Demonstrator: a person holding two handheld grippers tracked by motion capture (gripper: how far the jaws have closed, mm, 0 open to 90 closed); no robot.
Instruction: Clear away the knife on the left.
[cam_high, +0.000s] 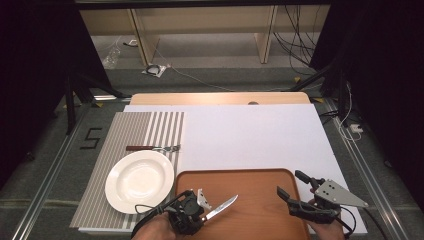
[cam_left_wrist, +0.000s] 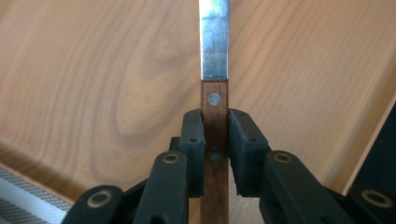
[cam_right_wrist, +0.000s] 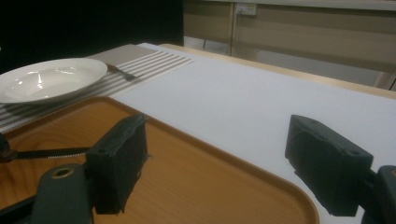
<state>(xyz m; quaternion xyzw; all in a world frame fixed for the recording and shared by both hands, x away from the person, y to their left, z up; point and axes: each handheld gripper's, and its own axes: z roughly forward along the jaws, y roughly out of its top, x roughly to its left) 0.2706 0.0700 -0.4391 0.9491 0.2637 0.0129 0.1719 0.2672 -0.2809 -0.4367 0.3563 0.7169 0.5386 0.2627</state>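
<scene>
A table knife (cam_high: 223, 207) with a brown wooden handle and a steel blade is held over the wooden tray (cam_high: 255, 187). My left gripper (cam_high: 197, 210) is shut on its handle (cam_left_wrist: 215, 135), the pads pressing both sides, and the blade (cam_left_wrist: 214, 39) points away over the tray. From the right gripper view the blade (cam_right_wrist: 51, 152) shows thin at the far left. My right gripper (cam_high: 292, 186) stands open at the tray's right edge, its fingers (cam_right_wrist: 116, 161) wide apart with nothing between them. A white plate (cam_high: 139, 180) rests on the striped placemat (cam_high: 115, 135), with a fork (cam_high: 152, 148) just beyond it.
A white sheet (cam_high: 250, 135) covers the table beyond the tray. The plate (cam_right_wrist: 49, 79) and placemat (cam_right_wrist: 140, 58) lie left of the tray. Past the table's far edge are the floor, loose cables (cam_high: 157, 69) and a shelf base.
</scene>
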